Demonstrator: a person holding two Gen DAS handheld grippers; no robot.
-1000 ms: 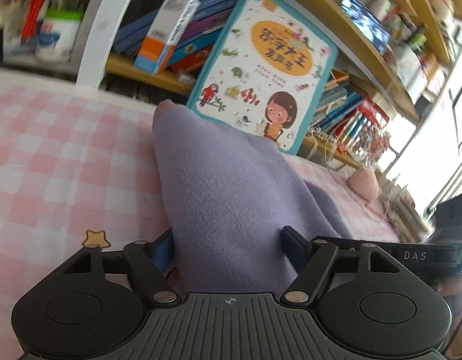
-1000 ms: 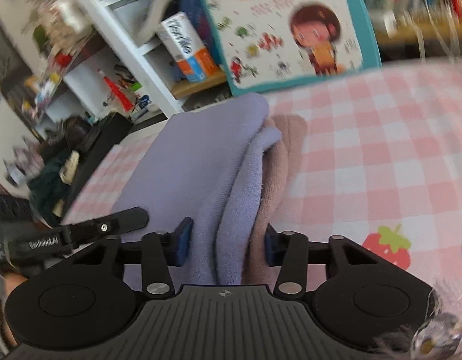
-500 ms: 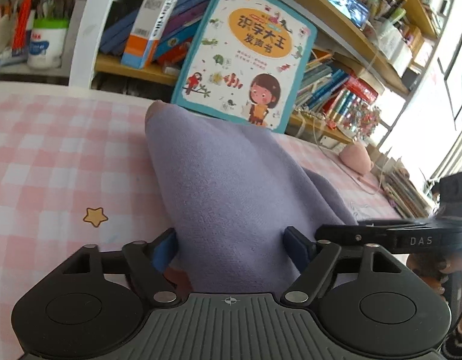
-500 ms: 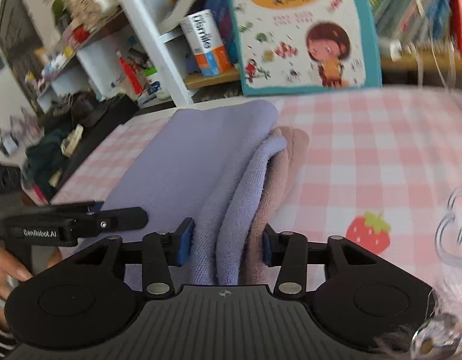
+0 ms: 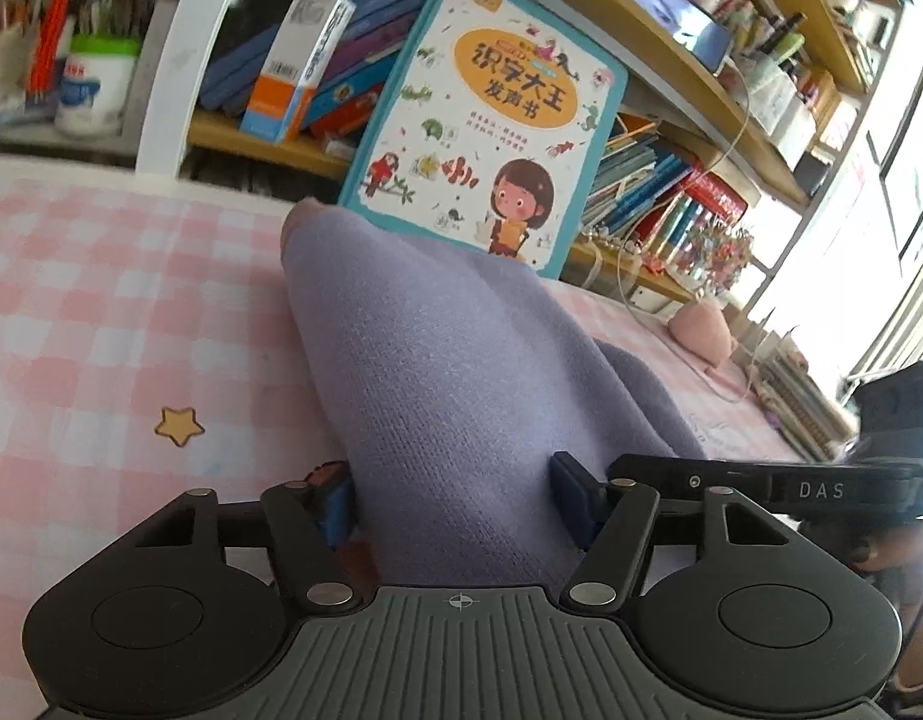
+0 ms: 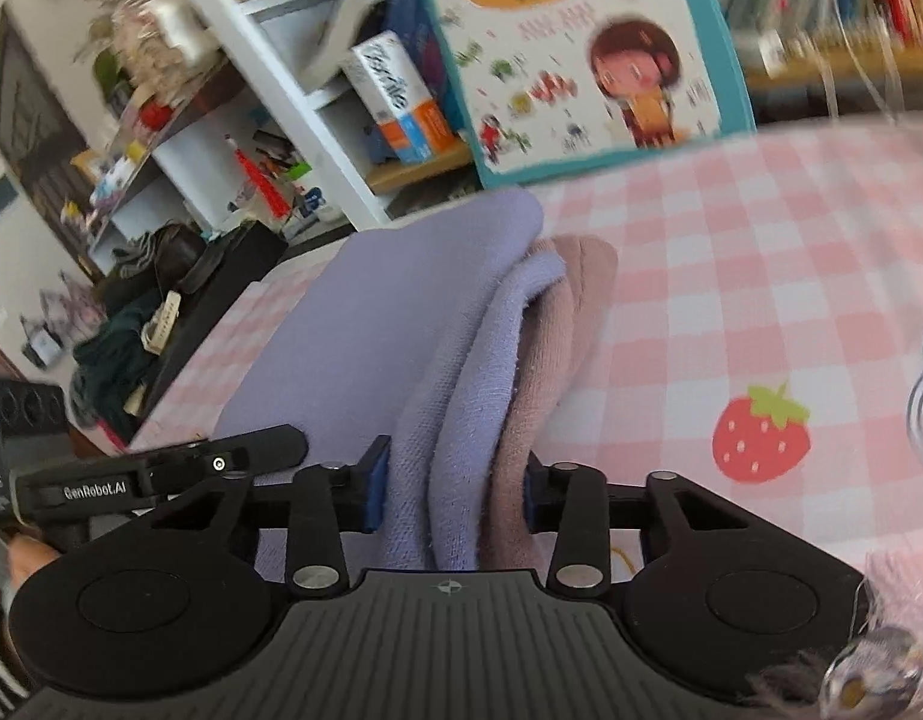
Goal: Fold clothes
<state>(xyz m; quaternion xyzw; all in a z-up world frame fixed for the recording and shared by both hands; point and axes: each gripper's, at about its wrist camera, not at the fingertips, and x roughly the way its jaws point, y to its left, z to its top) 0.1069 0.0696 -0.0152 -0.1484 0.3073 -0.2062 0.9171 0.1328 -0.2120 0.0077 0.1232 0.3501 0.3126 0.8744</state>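
A folded lilac cloth [image 5: 437, 372] lies on the pink checked table [image 5: 101, 312], its far end just in front of a picture book [image 5: 491, 126] that leans on the shelves. The left gripper [image 5: 452, 498] straddles the cloth's near end, jaws closing with both pads against the fabric. Only the right wrist view shows the stacked edges: lilac layers [image 6: 479, 360] over a dusty-pink layer [image 6: 551, 360]. There the right gripper [image 6: 452, 480] is closing on those edges, pads pressing both sides. That view also shows a strawberry print [image 6: 761, 438] right of the cloth; the left view shows a star [image 5: 179, 426] on the cloth's left.
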